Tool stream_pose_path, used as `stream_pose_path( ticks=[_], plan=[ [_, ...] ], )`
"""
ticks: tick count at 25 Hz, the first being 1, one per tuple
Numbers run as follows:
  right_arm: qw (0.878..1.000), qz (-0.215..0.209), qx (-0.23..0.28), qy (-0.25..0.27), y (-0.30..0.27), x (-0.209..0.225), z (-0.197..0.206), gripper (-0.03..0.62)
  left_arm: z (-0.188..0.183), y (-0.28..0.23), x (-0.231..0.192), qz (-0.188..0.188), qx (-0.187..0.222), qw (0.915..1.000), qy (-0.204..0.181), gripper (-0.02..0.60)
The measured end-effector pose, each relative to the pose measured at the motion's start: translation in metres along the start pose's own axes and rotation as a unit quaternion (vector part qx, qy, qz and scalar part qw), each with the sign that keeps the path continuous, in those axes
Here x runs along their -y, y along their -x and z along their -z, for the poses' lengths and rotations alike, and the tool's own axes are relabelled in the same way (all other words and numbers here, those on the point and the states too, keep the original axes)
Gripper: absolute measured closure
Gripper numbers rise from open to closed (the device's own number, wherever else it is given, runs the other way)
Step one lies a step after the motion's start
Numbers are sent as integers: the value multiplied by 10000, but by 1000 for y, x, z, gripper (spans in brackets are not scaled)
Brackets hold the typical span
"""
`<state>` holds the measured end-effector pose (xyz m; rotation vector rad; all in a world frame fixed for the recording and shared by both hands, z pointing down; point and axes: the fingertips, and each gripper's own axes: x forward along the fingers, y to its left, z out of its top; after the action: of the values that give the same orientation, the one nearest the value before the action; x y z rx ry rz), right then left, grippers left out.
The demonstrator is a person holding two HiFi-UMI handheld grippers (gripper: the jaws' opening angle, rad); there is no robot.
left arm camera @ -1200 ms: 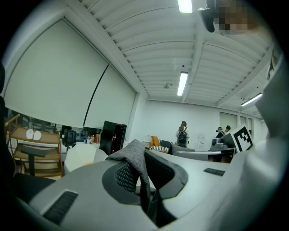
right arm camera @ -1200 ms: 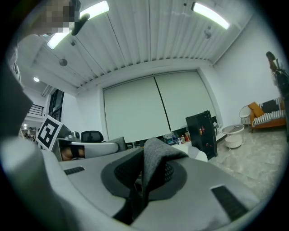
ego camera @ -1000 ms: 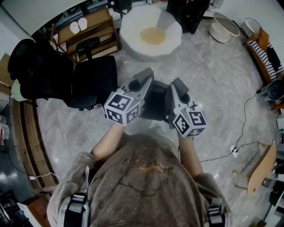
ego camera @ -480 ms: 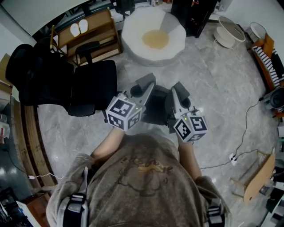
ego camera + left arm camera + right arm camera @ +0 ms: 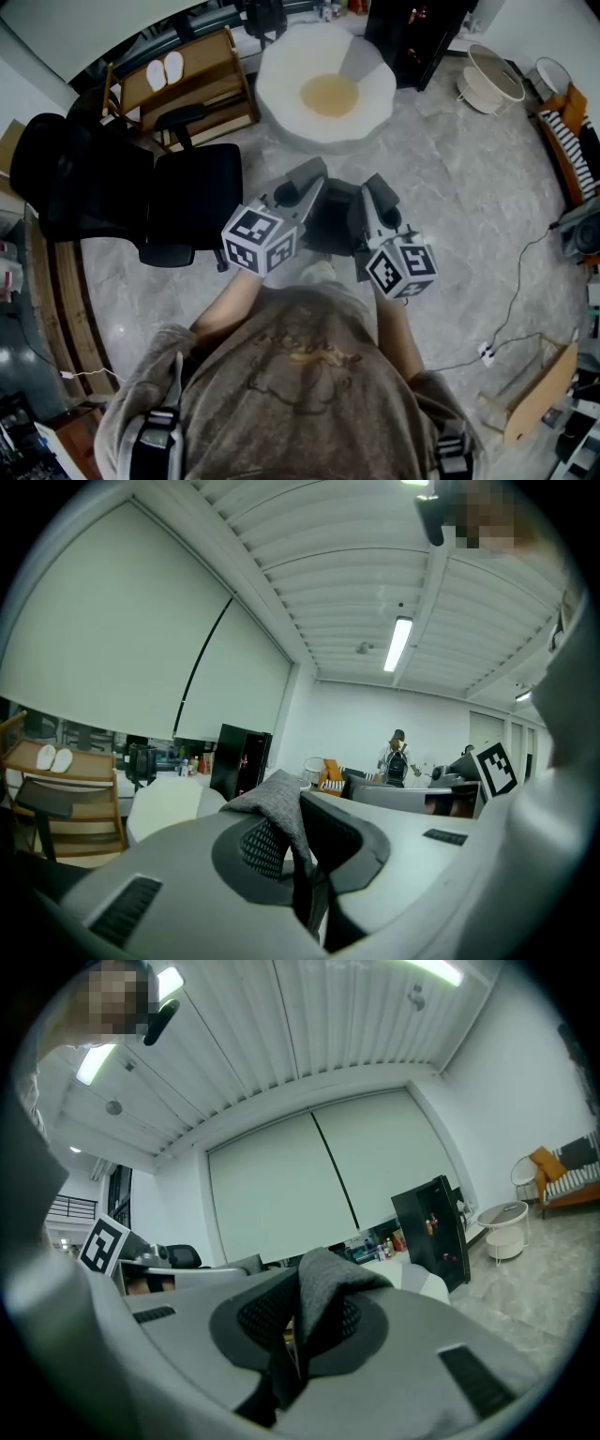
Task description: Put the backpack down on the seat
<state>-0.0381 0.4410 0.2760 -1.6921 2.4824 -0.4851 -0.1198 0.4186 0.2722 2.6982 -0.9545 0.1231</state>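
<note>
A dark grey backpack (image 5: 330,214) hangs between my two grippers in front of the person's chest in the head view. My left gripper (image 5: 302,186) is shut on a fold of its grey fabric (image 5: 277,810), and my right gripper (image 5: 373,195) is shut on another grey fold (image 5: 324,1290). Most of the bag is hidden below the gripper bodies. A black office chair (image 5: 190,202) stands to the left, its seat bare. A white round seat with a yellow cushion (image 5: 328,92) lies on the floor ahead. The bag is apart from both.
A wooden chair (image 5: 192,82) with white slippers stands at the back left, and a black cabinet (image 5: 412,33) at the back. White stools (image 5: 491,75) sit far right. A cable (image 5: 511,300) runs over the marble floor at the right. A person stands far off in the left gripper view.
The office chair and the white seat have slid down the head view, so the person has come nearer to them. Both grippers keep the same hold on the backpack.
</note>
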Motion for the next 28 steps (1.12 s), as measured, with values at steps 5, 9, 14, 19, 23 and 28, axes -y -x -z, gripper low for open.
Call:
stream_pose_path(
  ticks=[5,9,14,19,23,28],
  plan=[
    [9999,-119,-16,-52,-24,29,-19,565,-15,-38,-12,-91,-41,9999,13,557],
    [9998,-212,-31,-37,-42,52,-30,565,-22,-65,-22,-160,-46,9999,36,557],
    [9994,-337,-54,-77,-66,76,-37,565,-27,-94,-37,-256,-19,9997,57,557],
    [9989,-436,-130,-100,-85,97,-45,565,-35,-121,-49,-336,11,9994,111,557],
    [9987,-483,-163,-61,-97,110,-50,565,-38,-136,-57,-361,42,9992,140,557],
    [9986,-498,-172,-28,-114,125,-54,565,-43,-155,-67,-356,61,9993,72,557]
  ],
)
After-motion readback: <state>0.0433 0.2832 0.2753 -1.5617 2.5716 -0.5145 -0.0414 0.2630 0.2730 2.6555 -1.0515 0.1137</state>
